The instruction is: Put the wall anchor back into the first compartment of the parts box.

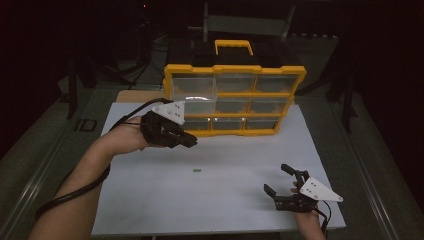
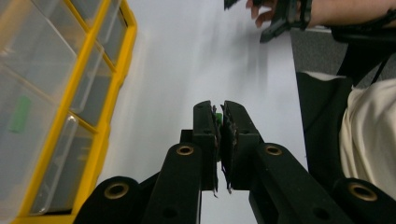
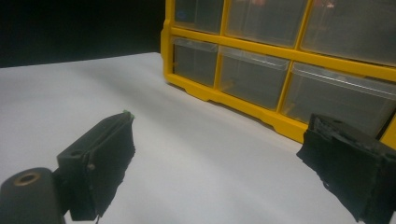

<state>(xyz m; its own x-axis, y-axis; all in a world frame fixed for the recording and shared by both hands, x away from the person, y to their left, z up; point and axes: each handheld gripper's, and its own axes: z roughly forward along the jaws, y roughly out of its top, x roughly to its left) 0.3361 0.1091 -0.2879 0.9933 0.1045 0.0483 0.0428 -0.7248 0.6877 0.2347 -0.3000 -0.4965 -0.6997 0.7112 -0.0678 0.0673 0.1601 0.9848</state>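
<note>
My left gripper [image 1: 191, 141] hovers above the white table, just in front of the organiser's lower left drawers. It is shut on a small green piece [image 2: 218, 116] pinched between its pads, seen in the left gripper view [image 2: 219, 111]. A second small green piece [image 1: 196, 171] lies on the table's middle. The yellow organiser [image 1: 234, 67] with clear drawers stands upright at the back; one drawer holds a green piece [image 2: 19, 114]. My right gripper [image 1: 276, 178] rests at the table's front right, open with nothing between its jaws [image 3: 219, 135].
The white table sheet [image 1: 225, 200] ends at a front edge close to my right hand. A person's forearm and trailing cable [image 1: 75, 192] cross the front left corner. Dark floor and stands surround the table.
</note>
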